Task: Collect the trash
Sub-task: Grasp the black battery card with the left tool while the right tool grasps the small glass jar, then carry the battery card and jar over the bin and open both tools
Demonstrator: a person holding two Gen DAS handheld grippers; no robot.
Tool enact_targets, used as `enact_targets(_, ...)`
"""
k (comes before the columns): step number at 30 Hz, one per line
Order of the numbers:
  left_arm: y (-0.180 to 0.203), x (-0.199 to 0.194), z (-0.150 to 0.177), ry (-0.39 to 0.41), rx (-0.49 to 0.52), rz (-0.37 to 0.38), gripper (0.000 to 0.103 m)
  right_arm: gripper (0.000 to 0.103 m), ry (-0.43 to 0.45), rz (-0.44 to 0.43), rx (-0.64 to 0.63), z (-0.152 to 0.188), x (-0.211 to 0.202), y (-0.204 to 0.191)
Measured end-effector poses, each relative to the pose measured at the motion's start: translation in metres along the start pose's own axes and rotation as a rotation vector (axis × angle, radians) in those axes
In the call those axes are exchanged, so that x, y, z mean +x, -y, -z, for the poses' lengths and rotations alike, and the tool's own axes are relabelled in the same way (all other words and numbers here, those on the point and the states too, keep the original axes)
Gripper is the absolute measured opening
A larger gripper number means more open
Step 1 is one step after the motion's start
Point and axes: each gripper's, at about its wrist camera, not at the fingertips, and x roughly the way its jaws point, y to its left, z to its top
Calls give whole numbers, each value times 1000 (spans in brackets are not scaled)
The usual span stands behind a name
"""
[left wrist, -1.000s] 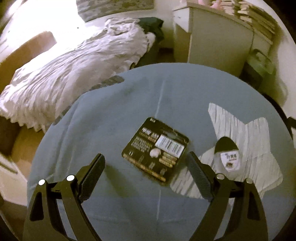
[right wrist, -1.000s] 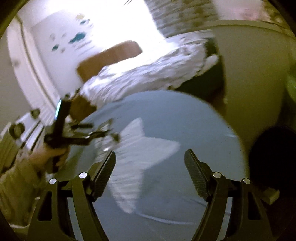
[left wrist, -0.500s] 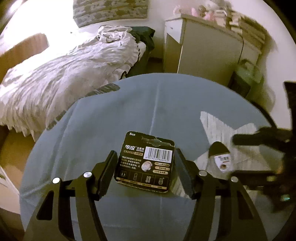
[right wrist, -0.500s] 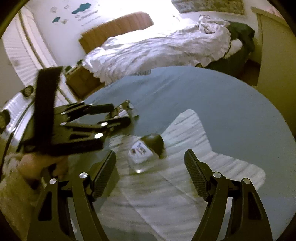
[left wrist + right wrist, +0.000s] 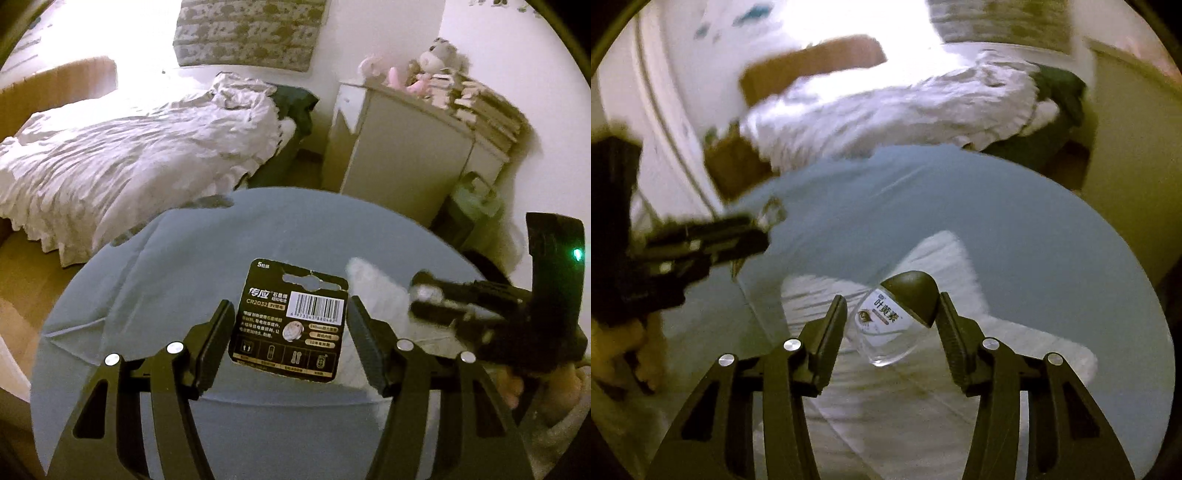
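A: Black card, printed with a barcode and "CR2032": the battery pack (image 5: 290, 319) stands low in the middle of the left wrist view, between the fingers of the left tongs (image 5: 290, 341), which press on its two side edges and pinch it.

B: And the other piece of trash?

A: A clear little bottle (image 5: 895, 319) with a dark cap and a white label sits low in the centre of the right wrist view. It lies tilted on a pale star-shaped patch (image 5: 923, 387) of the blue cloth covering the round desk (image 5: 1015, 229).

B: Do the right tongs (image 5: 892, 330) have it?

A: One finger stands on each side of it, close in. Whether they touch it cannot be told.

B: What surrounds that?

A: In the upper left of the left view, a bed with a rumpled white quilt (image 5: 129, 162). At upper right, a pale cabinet (image 5: 402, 155) topped with stacked books and soft toys.
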Motion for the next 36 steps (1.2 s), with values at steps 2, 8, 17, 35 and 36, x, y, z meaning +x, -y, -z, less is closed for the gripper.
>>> enact_targets(2,20,-2,-6,17,18,26,62,50,64,-4,61,2,-27,28)
enact_targets(8,97,4,-26,74,63,145,61,49,288,125,210,19,-130,127)
enact_targets(17,233,42,-50,89,152,328,62,49,500,282,469,79,-213,247)
enact_targets(35,338,119,-38,-34,259,374,62,49,533,318,567,115,-221,292)
enact_targets(36,340,121,-37,-38,262,375,62,49,531,318,571,116,-221,293)
